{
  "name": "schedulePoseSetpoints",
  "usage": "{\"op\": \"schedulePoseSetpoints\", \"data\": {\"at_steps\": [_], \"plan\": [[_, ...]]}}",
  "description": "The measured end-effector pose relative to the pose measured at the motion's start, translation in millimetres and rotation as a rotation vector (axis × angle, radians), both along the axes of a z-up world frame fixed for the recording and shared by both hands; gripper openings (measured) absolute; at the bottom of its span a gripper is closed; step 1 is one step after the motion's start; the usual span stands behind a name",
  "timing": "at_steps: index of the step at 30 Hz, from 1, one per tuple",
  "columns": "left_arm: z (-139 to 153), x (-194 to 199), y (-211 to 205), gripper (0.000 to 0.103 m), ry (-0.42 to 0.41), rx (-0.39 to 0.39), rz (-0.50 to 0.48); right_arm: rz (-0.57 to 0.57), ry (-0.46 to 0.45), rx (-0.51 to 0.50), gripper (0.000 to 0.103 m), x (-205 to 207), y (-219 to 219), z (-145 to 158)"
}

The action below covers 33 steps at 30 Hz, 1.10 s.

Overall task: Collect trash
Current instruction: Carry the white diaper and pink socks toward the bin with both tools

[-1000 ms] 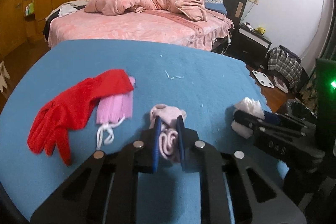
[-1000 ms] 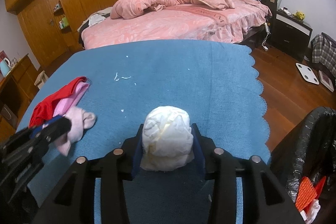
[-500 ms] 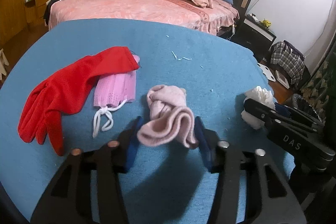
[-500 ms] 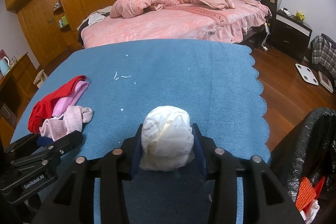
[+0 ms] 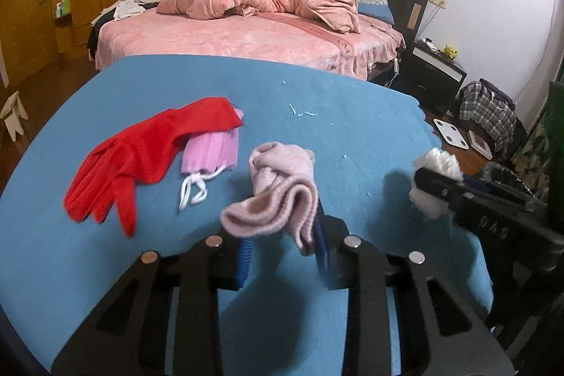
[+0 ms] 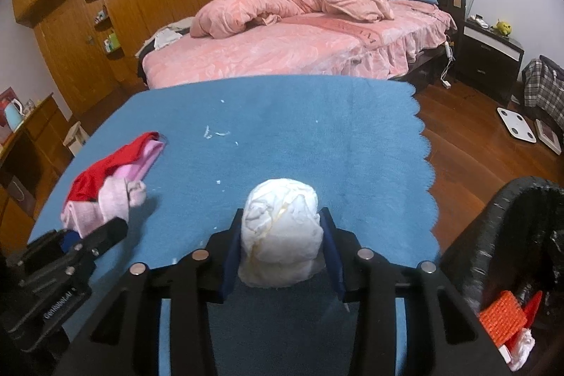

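— Gripping was confirmed on the right: the white tissue wad (image 6: 282, 228) was clamped between the right gripper (image 6: 280, 256) jaws, with the black-lined bin (image 6: 511, 235) close by at its right.

— And the left gripper (image 5: 282, 252)? Its jaws were seen parted around the pink sock (image 5: 278, 196), lying lengthwise away on the blue surface (image 5: 352, 136).
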<state>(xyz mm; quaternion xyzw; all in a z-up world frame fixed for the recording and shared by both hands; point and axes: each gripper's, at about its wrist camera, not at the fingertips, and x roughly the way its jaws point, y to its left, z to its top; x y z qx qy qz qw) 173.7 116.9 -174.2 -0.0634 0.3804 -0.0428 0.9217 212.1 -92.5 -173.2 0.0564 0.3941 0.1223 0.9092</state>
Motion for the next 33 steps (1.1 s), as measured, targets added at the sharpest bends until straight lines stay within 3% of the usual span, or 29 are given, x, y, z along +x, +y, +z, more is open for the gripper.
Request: {"op": "schedulePoseSetpoints", "data": {"at_steps": [16, 33], "plan": [[49, -57, -40, 0.028, -0.086, 0.03, -0.065, -0.068, -0.124, 0.055, 0.041, -76, -62, 69], [81, -92, -145, 0.028, -0.156, -0.012, -0.292, -0.218, -0.176, 0.0, 0.041, -147, -160, 93]]}}
